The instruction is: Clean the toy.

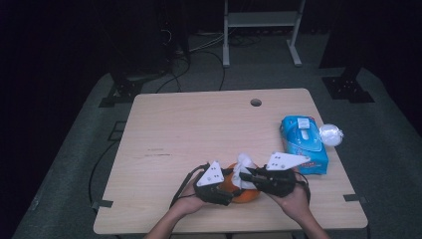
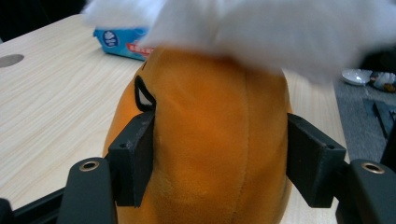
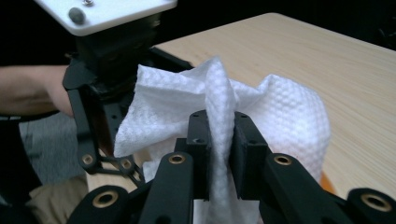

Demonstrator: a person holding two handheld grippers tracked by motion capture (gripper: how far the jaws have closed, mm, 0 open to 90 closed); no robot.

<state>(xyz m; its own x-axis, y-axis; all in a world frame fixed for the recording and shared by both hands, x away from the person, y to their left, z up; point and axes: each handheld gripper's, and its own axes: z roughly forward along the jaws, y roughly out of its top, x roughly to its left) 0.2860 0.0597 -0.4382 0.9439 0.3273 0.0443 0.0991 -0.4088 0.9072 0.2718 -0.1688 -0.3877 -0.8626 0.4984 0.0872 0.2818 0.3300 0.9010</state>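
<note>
Pinching a fold of white, dimpled wet wipe (image 3: 219, 116), the right gripper (image 3: 219, 140) fingers are nearly shut so the sheet can be rubbed over the orange plush toy (image 2: 219, 140). That soft, rounded toy is clamped by the left gripper (image 2: 219, 154) fingers, steadied at the table's (image 1: 199, 124) near edge. A blue wipes pack (image 1: 303, 144) lies close by.

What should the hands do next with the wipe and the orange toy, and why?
Probably rub the white wipe gently across the top of the orange plush toy. The right gripper already pinches the wipe, which lies over the toy, and the left gripper clamps the toy's sides, so it should stay steady.
</note>
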